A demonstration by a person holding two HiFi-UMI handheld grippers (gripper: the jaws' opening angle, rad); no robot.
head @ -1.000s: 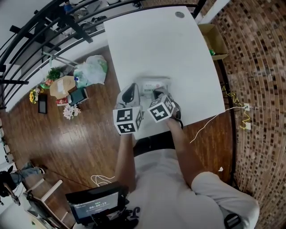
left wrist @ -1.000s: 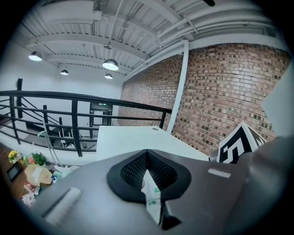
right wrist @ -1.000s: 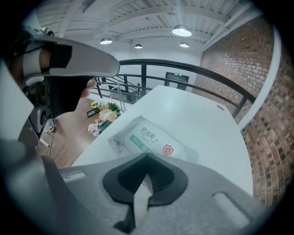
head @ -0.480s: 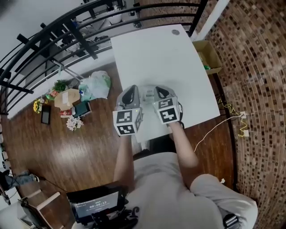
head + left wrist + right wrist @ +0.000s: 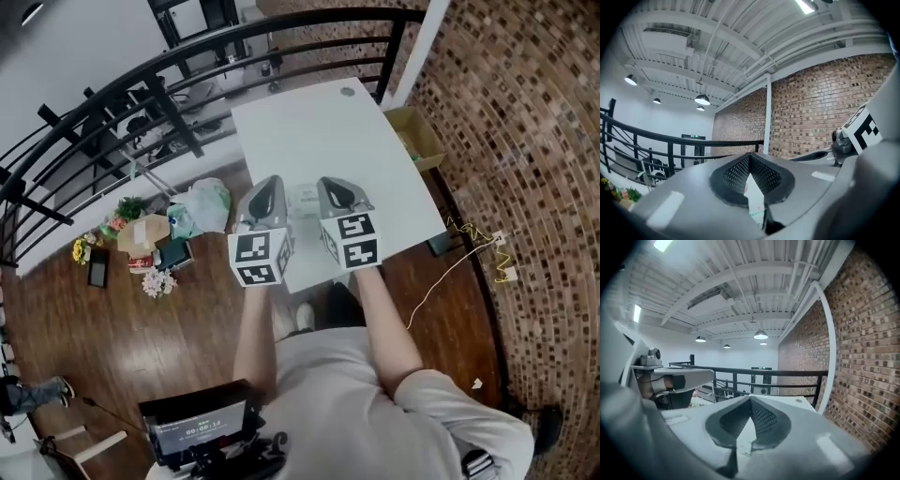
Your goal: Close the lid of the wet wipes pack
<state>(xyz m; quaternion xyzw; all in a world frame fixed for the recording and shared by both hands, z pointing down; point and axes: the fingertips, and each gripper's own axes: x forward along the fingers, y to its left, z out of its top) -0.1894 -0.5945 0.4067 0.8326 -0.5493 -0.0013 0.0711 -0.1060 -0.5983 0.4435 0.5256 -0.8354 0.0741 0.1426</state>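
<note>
Both grippers had risen off the wet wipes pack [image 5: 305, 200] within the last second. The left gripper [image 5: 270, 187] and right gripper [image 5: 335, 187] pointed level, fingers closed at the tips on nothing. The pack lay between them by the tabletop's [image 5: 319, 122] near edge. Its lid was likely pressed shut, though too small to confirm.

Your left gripper [image 5: 270, 185] and right gripper [image 5: 335, 184] have smooth grey shells. Each carries a white cube [image 5: 258, 258] printed with black square markers. In the gripper views, the jaws are grey and lined with dark pads [image 5: 733, 176] textured like fine mesh. You wear a pale grey short-sleeved shirt [image 5: 347, 403]. A dark band [image 5: 473, 463] at the lower edge of the head view may be a watch, but it's too small to tell.
</note>
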